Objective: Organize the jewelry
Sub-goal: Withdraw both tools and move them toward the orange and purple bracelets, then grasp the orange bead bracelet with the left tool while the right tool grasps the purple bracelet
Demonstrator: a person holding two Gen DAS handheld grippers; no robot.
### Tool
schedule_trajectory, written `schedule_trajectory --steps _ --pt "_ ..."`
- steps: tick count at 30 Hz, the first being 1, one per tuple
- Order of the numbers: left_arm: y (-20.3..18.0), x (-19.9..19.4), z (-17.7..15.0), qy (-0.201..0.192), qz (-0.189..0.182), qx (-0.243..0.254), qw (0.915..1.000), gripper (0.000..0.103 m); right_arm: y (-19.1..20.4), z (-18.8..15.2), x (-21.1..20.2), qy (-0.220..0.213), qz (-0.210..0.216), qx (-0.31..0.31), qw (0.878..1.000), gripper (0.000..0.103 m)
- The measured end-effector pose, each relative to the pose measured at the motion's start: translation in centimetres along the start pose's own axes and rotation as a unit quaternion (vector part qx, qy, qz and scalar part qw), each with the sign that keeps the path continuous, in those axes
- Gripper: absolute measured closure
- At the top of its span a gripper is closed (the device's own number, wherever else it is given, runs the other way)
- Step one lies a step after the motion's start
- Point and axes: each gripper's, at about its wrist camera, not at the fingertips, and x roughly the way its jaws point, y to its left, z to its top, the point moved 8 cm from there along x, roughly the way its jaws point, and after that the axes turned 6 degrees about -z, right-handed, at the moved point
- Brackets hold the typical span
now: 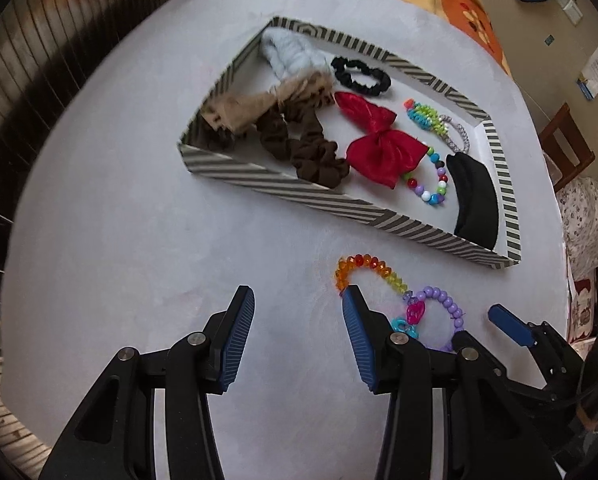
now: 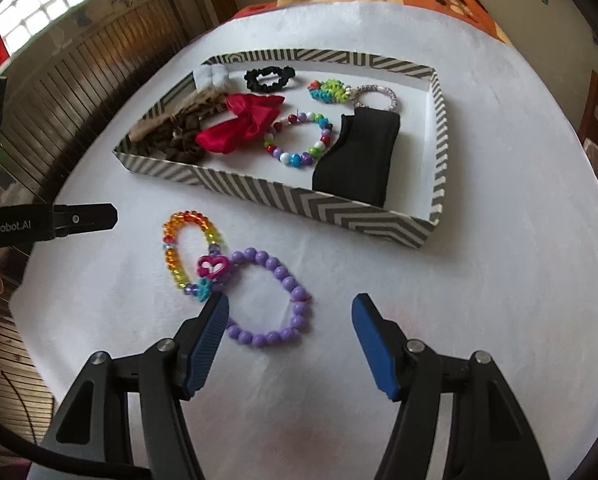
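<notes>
White table cover point(image 2: 479, 280), round, spread under everything.

Striped box point(image 2: 283, 196), shallow, open-topped, grey-and-white chevron walls, on the far half of the cover. Contents, left to right:
- tan and brown scrunchies point(image 1: 299, 144), bunched against the left wall, one lapping over the near rim;
- pale blue scrunchie point(image 1: 291, 52), far left corner;
- black scrunchie point(image 2: 269, 76), along the far wall;
- red bow point(image 2: 241, 122), middle;
- mixed-colour bead bracelet point(image 2: 299, 140), just right of the bow;
- green-and-orange beaded piece point(image 2: 331, 90), touching a silver ring bracelet point(image 2: 375, 98), toward the far right;
- black folded cloth point(image 2: 359, 156), right end, reaching to the near wall.

Outside the box, on the cover near its near wall:
- rainbow bead bracelet point(image 2: 187, 252), orange through yellow, left of the pair;
- pink heart charm point(image 2: 213, 266) and turquoise charm point(image 2: 203, 290), at the join;
- purple bead bracelet point(image 2: 275, 300), right of the pair, touching the rainbow one at the charms.

Left gripper point(image 1: 299, 320), jaws apart, nothing between them, bare cover below; right fingertip just beside the rainbow bracelet.

Right gripper point(image 2: 289, 324), jaws wide apart, empty, hanging over the purple bracelet; left fingertip beside the turquoise charm, whether touching unclear.
</notes>
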Motion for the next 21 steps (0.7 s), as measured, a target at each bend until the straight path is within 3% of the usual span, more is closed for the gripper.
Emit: schedule_trajectory --steps 8,13,16,19,21 --pt "-1.2 3.3 -0.3 0.025 0.015 0.014 0.9995 0.065 0.0 0.0 1.6 0.003 -0.018 -0.034 0.999 0.036" --pt "-1.8 4.4 0.0 0.026 0.063 0.041 0.9968 0.065 -0.2 0.0 2.2 0.002 -0.019 -0.043 0.999 0.042" --pt "-2.3 4.6 0.0 0.019 0.092 0.06 0.9937 0.065 -0.1 0.0 2.2 -0.004 -0.033 -0.063 0.997 0.052" --pt "-2.7 4.7 -0.1 0.01 0.088 0.064 0.9941 0.066 -0.1 0.0 2.2 -0.01 -0.046 -0.082 0.996 0.069" --pt "-2.6 4.5 0.0 -0.001 0.085 0.064 0.9943 0.086 -0.3 -0.1 2.0 -0.012 -0.045 -0.085 0.995 0.088"
